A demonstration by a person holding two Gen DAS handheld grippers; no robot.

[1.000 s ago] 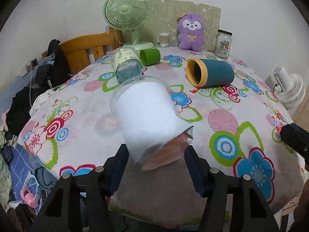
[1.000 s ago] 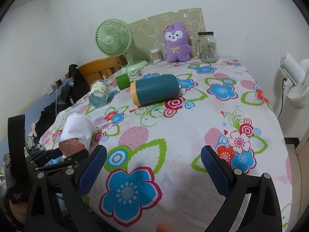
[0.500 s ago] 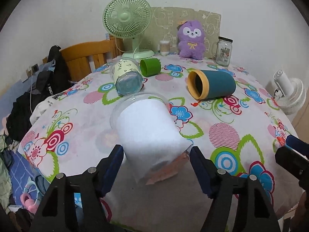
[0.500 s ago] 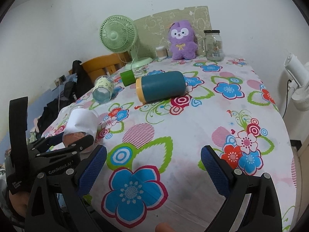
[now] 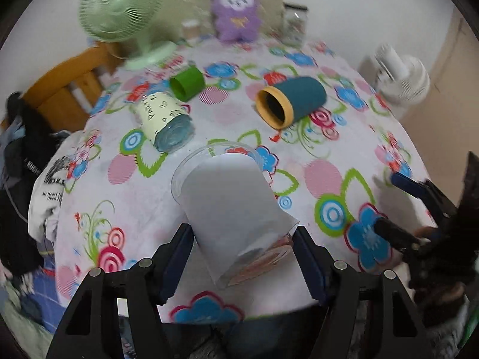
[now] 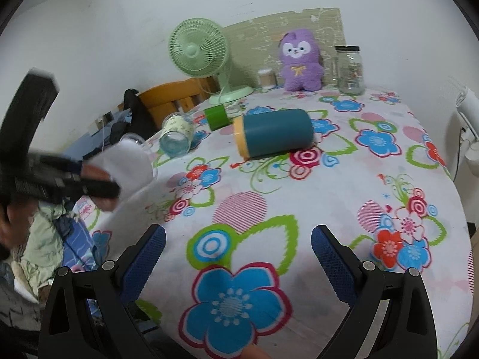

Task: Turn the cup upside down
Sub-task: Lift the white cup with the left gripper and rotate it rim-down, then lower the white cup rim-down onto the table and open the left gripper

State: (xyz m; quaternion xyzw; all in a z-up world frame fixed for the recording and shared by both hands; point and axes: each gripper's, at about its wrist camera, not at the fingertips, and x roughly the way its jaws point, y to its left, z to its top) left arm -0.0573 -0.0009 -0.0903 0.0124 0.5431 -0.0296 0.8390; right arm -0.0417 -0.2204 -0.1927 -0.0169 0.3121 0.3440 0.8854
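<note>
Two near wrist views, shared table (image 5: 125,209).

Left gripper (image 5: 242,254): its two blue-padded fingers (image 5: 176,257) are closed against the base end of a clear cup (image 5: 227,209) with a white paper lining, one pad on each side; the cup tilts with its mouth pointing away from the wrist. From the right wrist view this gripper (image 6: 98,185) appears blurred at the left edge. Right gripper (image 6: 238,254): fingers (image 6: 143,257) spread wide apart, holding nothing, held low with nothing between them.
</note>
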